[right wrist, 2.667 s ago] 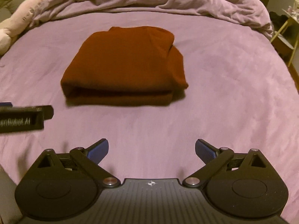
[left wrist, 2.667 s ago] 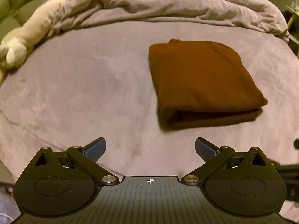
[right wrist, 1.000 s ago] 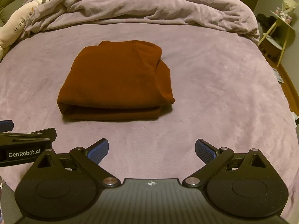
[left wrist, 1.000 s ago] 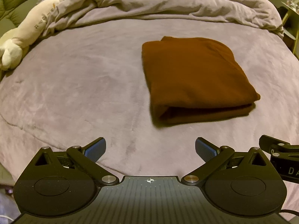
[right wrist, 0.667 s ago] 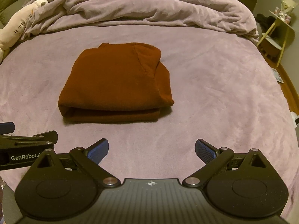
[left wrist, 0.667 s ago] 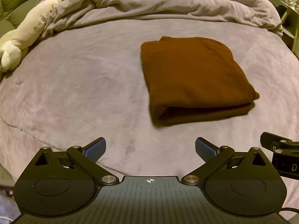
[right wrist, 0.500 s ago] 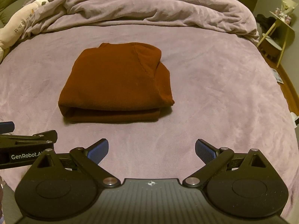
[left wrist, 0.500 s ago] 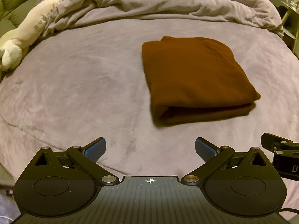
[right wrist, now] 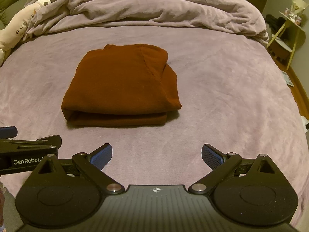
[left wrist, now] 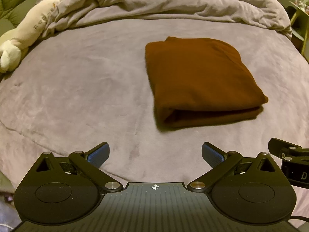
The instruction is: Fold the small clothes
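Observation:
A rust-brown garment (left wrist: 200,79) lies folded into a compact rectangle on the purple bedspread (left wrist: 87,89). It also shows in the right wrist view (right wrist: 123,85), its folded edge facing me. My left gripper (left wrist: 155,154) is open and empty, held back from the garment's near left side. My right gripper (right wrist: 156,154) is open and empty, held back from the garment's near edge. The left gripper's side shows in the right wrist view (right wrist: 29,152).
A crumpled purple duvet (right wrist: 154,7) is heaped along the far side of the bed. A long white plush toy (left wrist: 29,32) lies at the far left. A small side table (right wrist: 289,36) stands off the bed's right edge.
Both grippers have pulled back a little from the folded garment over the last seconds and now hold nearly still. The garment has not moved.

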The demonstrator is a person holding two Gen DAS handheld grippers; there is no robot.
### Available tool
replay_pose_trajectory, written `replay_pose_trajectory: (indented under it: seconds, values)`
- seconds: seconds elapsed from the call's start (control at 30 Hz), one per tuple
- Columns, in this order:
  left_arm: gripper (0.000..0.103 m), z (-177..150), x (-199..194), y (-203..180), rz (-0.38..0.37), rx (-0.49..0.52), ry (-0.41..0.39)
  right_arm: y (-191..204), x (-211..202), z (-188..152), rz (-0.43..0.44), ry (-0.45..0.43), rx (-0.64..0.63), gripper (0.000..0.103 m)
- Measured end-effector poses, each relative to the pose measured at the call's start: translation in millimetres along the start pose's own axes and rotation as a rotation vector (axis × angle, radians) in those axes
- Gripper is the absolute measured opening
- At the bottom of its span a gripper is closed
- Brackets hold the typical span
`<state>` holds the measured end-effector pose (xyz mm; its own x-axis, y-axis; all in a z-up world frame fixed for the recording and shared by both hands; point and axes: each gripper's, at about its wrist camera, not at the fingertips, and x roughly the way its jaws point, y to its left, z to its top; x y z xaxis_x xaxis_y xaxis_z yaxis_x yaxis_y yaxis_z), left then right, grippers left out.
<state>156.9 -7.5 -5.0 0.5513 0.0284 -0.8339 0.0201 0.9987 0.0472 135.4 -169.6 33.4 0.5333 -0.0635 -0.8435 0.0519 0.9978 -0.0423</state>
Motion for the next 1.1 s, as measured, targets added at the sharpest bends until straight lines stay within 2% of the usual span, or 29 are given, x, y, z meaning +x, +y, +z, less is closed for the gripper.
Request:
replay_pose_trajectory:
  seconds: [1.1]
  values:
    - [0.103,-3.5,4.5,1.0,-0.03,-0.012,0.0,-2.6,4.2,-2.6,-0.016,0.003,0.0,0.099]
